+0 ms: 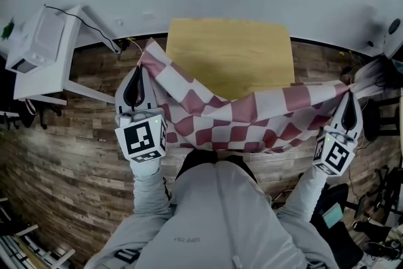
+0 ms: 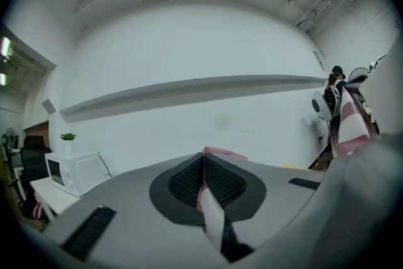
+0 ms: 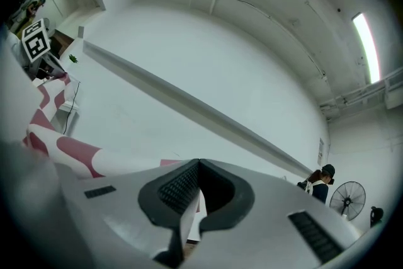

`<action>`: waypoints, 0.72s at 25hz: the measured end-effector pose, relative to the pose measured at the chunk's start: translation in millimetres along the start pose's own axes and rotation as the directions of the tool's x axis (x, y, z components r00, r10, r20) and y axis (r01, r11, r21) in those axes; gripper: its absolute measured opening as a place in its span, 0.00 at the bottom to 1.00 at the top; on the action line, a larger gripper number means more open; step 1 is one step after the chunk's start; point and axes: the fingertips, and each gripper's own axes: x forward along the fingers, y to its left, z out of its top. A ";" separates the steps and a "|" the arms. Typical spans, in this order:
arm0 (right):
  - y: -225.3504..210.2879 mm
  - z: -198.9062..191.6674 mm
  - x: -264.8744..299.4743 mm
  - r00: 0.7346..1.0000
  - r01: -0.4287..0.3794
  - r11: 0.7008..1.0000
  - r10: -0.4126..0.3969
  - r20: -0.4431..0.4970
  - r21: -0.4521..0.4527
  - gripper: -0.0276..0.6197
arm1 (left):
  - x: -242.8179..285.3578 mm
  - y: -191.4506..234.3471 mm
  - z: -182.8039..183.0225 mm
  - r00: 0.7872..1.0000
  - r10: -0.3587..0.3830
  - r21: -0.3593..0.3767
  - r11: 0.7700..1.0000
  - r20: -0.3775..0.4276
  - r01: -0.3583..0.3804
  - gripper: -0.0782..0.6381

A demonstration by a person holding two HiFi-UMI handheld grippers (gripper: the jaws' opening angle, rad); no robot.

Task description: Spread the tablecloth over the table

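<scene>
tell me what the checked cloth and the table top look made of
Tablecloth: soft fabric, matte, red-and-white check; it sags and creases. Table top: pale wood or wood-look laminate, smooth; faint grain shows, but which is unclear.

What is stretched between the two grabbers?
The checked tablecloth, pinched by the left gripper and the right gripper, hangs partly over the wooden table. The head view shows it.

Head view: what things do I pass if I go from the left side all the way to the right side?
White microwave → left tool → checkered tablecloth → right tool.
</scene>
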 end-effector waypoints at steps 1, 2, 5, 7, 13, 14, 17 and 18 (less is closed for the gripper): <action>-0.7 -1.3 3.0 1.000 0.005 1.000 -0.005 -0.008 0.000 0.07 | 4.3 0.0 -0.5 1.000 -0.004 -0.001 1.000 -0.003 0.004 0.14; -1.7 -2.7 5.3 1.000 0.008 1.000 -0.008 -0.016 0.000 0.07 | 7.6 -0.1 -1.2 1.000 -0.007 -0.001 1.000 -0.007 0.007 0.14; -2.5 -7.1 11.8 0.999 0.008 1.000 -0.008 -0.033 -0.008 0.07 | 14.8 0.3 -4.1 1.000 -0.007 -0.002 1.000 -0.018 0.007 0.14; -1.9 -9.8 16.4 0.999 0.002 1.000 -0.002 -0.039 -0.013 0.07 | 17.8 -0.2 -5.4 1.000 -0.001 -0.002 1.000 -0.023 0.001 0.14; -2.6 -18.5 30.8 0.999 -0.020 1.000 0.020 -0.033 0.003 0.07 | 19.9 -5.4 -1.3 0.999 0.033 0.008 0.999 -0.026 -0.033 0.14; -2.1 -18.9 34.1 0.999 -0.026 1.000 0.026 -0.030 0.003 0.07 | 20.1 -5.4 -0.3 0.999 0.041 0.010 0.999 -0.026 -0.040 0.14; -0.1 -20.3 45.6 0.999 -0.041 0.999 0.041 -0.023 0.007 0.07 | 23.8 -4.3 2.5 0.998 0.064 0.013 0.998 -0.025 -0.063 0.14; 0.8 -21.6 49.2 0.999 -0.047 0.999 0.047 -0.023 0.008 0.07 | 25.5 -4.9 3.0 0.997 0.069 0.015 0.998 -0.025 -0.068 0.14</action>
